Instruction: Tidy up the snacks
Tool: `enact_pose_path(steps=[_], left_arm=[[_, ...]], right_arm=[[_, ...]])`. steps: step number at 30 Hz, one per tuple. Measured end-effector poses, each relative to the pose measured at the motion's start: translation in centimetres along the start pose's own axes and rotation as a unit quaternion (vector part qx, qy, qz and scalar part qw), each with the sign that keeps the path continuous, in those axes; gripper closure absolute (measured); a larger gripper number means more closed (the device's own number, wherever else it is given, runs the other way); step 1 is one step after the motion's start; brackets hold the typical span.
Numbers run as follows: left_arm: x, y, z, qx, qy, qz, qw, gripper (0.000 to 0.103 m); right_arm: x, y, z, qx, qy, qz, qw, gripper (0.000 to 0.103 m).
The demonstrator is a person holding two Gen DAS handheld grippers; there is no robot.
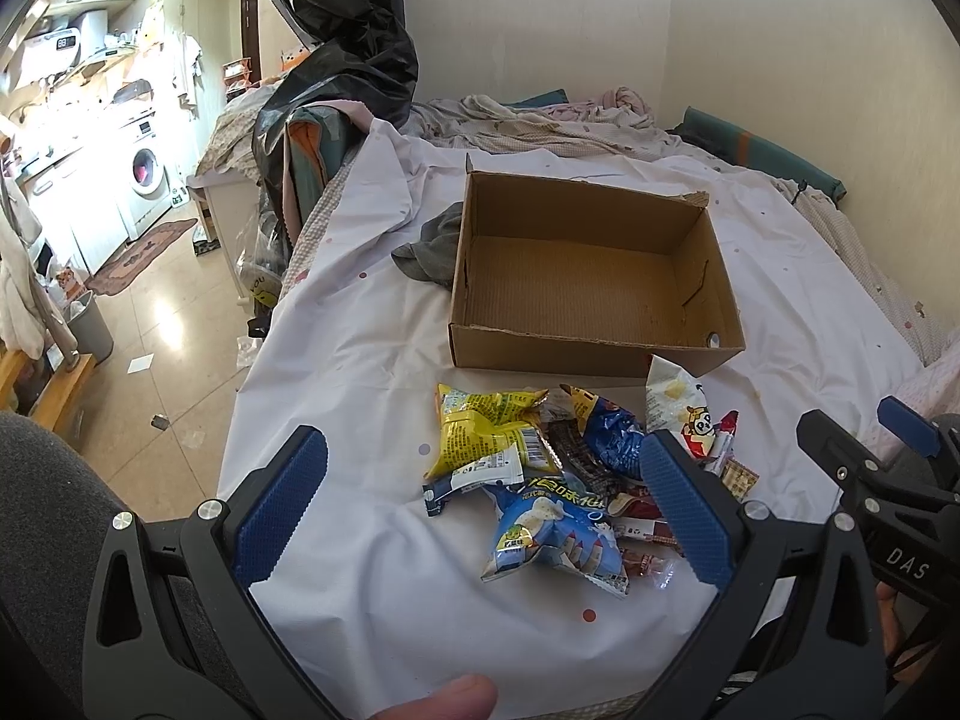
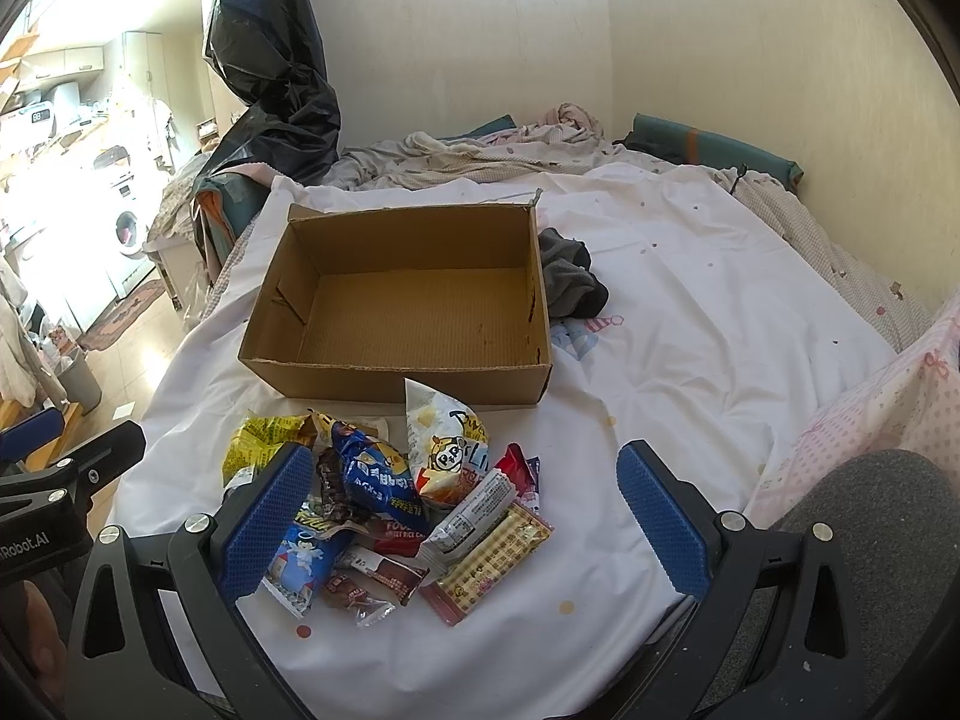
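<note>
left gripper [image 1: 480,501] jaws apart, empty | right gripper [image 2: 465,522] jaws apart, empty | snack pile [image 2: 384,498] on white sheet [image 2: 690,372] just ahead of both, spreading left-right, nearer the right gripper, I judge | cardboard box [image 2: 396,375] just beyond pile, empty | grey cloth [image 2: 570,282] beside box

My left wrist camera looks forward and down over the bed [image 1: 372,312] from its near left, close to the snack pile [image 1: 564,480]. My right wrist camera does likewise from the near right. Both views share the pile, the cardboard box [image 2: 396,372] behind it, and the far wall.
</note>
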State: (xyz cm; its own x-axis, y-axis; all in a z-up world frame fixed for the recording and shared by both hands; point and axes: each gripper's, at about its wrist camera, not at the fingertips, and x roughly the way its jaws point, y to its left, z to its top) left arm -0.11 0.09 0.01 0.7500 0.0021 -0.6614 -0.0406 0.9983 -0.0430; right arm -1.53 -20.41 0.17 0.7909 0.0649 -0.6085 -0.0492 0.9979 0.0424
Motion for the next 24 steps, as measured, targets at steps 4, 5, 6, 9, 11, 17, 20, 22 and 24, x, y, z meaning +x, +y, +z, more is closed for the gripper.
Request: enact_pose_path(steps=[4,5,6,9,11,17,20,22,24], left_arm=[[-0.03,0.02,0.01,-0.001,0.000,0.000,1.0000,0.000],[-0.04,0.01,0.00,-0.001,0.000,0.000,1.0000,0.000],[-0.03,0.00,0.00,0.000,0.000,0.000,1.0000,0.000],[-0.05,0.00,-0.01,0.000,0.000,0.000,1.0000,0.000],[-0.04,0.00,0.01,0.001,0.000,0.000,1.0000,0.000],[-0.19,0.29,0.33,0.005,-0.004,-0.001,1.0000,0.000],[-0.28,0.31,0.37,0.006,-0.004,-0.001,1.0000,0.000],[-0.28,0.30,0.35,0.006,-0.004,-0.001,1.0000,0.000],[-0.28,0.27,0.34,0.006,-0.004,0.000,1.0000,0.000]], right_arm=[[-0.01,0.01,-0.03,0.001,0.000,0.000,1.000,0.000],[-0.03,0.02,-0.05,0.001,0.000,0.000,1.000,0.000],[-0.02,0.02,-0.05,0.001,0.000,0.000,1.000,0.000],[-0.08,-0.02,-0.01,0.001,0.000,0.000,1.000,0.000],[0.27,0.21,-0.17,0.001,0.000,0.001,1.000,0.000],[0.20,0.14,-0.13,0.002,0.000,0.002,1.000,0.000],[0.18,0.13,-0.13,0.003,0.000,0.002,1.000,0.000],[0.18,0.17,-0.15,0.003,0.000,0.002,1.000,0.000],[0.19,0.22,-0.17,0.003,0.000,0.002,1.000,0.000]])
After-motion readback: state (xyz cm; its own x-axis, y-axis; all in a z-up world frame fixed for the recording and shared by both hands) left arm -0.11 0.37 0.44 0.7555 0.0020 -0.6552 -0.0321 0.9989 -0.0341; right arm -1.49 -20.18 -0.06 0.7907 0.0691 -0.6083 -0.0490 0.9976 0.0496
